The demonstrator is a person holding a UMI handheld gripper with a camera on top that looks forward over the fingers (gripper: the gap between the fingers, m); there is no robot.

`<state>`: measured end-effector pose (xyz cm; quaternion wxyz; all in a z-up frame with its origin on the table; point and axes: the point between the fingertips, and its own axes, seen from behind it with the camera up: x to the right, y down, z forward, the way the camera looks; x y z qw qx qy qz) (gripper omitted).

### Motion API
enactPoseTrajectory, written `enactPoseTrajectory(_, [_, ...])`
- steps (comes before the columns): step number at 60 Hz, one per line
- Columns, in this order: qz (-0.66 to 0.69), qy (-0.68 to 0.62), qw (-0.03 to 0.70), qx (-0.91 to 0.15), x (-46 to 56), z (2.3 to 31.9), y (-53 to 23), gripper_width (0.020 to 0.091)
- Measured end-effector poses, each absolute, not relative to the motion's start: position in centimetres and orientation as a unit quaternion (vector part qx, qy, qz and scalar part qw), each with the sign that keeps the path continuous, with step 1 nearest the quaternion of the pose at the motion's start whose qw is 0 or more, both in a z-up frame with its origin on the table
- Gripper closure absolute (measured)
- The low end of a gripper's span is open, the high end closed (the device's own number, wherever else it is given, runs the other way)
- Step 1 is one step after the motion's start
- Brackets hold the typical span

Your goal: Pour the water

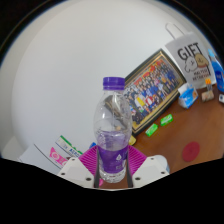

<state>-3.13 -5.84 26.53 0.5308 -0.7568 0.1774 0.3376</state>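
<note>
Clear plastic, ribbed and topped by a purple cap, makes up the water bottle [112,130] that stands upright between the two fingers of the tongs [113,176]. Its purple label sits low on the body, level with the magenta pads [88,160], and both fingers press against its sides, so the tongs are pinching the bottle near its base. Whether the bottle rests on the counter [170,140] or is lifted off it cannot be told, since the fingers hide its foot.

The counter is dark brown wood. Behind the bottle, toward the counter's far edge, a framed group photograph [155,90] leans tilted against the pale wall [70,70]. Beside the frame, further along that far edge, stands a white box printed with the word GIFT [190,55], with some small blue and orange items just by it, too small to name. Two little green pieces [159,125] lie on the wood in front of the frame. A round pink spot [191,151] shows on the counter nearer the tongs. On the other side of the bottle lies a white printed sheet [55,152].
</note>
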Motion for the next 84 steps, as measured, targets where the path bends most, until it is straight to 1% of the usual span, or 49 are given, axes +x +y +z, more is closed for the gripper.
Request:
enactPoseTrajectory(8, [0.197, 0.104, 0.593, -0.774, 2.5, 27.1, -5.2, 0.0727])
enactPoseTrajectory(13, [0.114, 0.054, 0.617, -0.777, 6.1, 26.0, -4.6, 0.0729])
enactPoseTrajectory(18, [0.057, 0.018, 0.623, -0.780, 8.8, 23.5, -3.7, 0.0728])
enactPoseTrajectory(22, [0.034, 0.007, 0.617, -0.787, 10.8, 20.7, -3.1, 0.0728])
enactPoseTrajectory(29, [0.015, 0.003, 0.602, -0.798, 13.2, 16.0, -2.3, 0.0729])
enactPoseTrajectory(38, [-0.001, -0.006, 0.585, -0.811, 14.7, 10.9, -1.7, 0.0728])
enactPoseTrajectory(47, [0.002, -0.003, 0.574, -0.819, 15.1, 7.4, -2.1, 0.0725])
enactPoseTrajectory(48, [0.003, -0.005, 0.584, -0.812, 15.0, 7.8, -2.0, 0.0726])
enactPoseTrajectory(54, [-0.005, -0.007, 0.594, -0.805, 15.1, 7.8, -2.4, 0.0718])
enactPoseTrajectory(60, [-0.009, 0.002, 0.590, -0.807, 15.1, 7.8, -2.6, 0.0638])
enactPoseTrajectory(65, [-0.007, 0.003, 0.573, -0.820, 15.2, 7.6, -3.0, 0.0568])
enactPoseTrajectory(66, [-0.004, 0.004, 0.569, -0.822, 15.0, 7.7, -3.1, 0.0534])
enactPoseTrajectory(71, [0.006, 0.007, 0.559, -0.829, 14.5, 8.5, -4.1, 0.0308])
enactPoseTrajectory(73, [0.007, 0.008, 0.554, -0.833, 14.3, 8.8, -4.6, 0.0242])
enactPoseTrajectory(74, [0.005, 0.010, 0.551, -0.834, 14.3, 9.0, -4.8, 0.0234])
enactPoseTrajectory(76, [0.003, 0.010, 0.549, -0.836, 14.2, 9.4, -5.5, 0.0249])
enactPoseTrajectory(84, [-0.015, 0.022, 0.532, -0.846, 13.6, 11.2, -8.6, 0.0249])
